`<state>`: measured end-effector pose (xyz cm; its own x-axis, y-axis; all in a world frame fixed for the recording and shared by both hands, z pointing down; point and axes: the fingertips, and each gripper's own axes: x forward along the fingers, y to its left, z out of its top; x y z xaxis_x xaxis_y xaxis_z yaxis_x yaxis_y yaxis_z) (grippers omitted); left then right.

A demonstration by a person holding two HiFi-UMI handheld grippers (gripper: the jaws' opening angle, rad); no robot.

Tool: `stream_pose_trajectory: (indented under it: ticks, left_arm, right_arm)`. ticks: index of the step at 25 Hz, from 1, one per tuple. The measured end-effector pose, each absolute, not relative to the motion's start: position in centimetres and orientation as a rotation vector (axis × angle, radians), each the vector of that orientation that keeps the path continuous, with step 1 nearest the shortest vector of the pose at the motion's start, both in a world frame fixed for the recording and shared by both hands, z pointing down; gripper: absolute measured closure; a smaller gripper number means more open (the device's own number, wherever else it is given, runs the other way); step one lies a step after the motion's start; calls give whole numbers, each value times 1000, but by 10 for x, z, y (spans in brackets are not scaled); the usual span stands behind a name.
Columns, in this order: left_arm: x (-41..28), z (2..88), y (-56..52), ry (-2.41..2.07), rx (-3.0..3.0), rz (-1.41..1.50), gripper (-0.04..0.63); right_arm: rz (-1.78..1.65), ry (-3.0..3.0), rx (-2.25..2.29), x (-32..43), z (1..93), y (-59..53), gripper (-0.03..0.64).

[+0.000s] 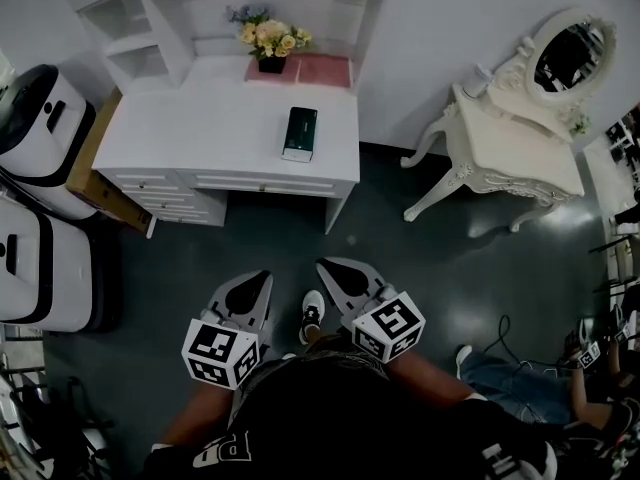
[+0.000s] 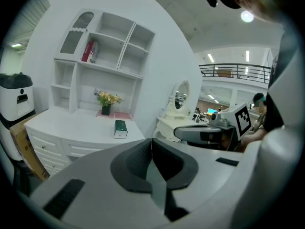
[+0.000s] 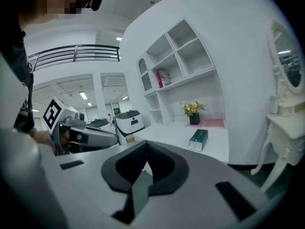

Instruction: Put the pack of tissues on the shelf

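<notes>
Left gripper with jaws pressed together, nothing between them; right gripper likewise closed and empty, both side by side above the dark floor, short of the white desk. On the worktop, near its front edge and toward the right front corner, lying flat: dark green pack of tissues, well apart from either gripper. At the back edge, dark pot holding yellow and white flowers, set on the left part of a pink mat. Above the worktop, white shelf of open compartments; in one upper left compartment, red and white item leaning upright, too small to identify. Off to the right, ornate dressing table with oval mirror.
</notes>
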<state>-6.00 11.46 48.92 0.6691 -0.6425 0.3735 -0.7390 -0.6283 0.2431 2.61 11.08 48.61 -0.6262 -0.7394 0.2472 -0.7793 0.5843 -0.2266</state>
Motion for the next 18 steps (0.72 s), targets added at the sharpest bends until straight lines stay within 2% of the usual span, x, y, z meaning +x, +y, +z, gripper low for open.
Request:
stream_pose_trajectory:
  ticks: [18]
  left_arm:
    - [-2, 458, -12, -1131, 2561, 391, 580]
  right_arm:
    - [444, -2751, 1274, 79, 462, -11, 607]
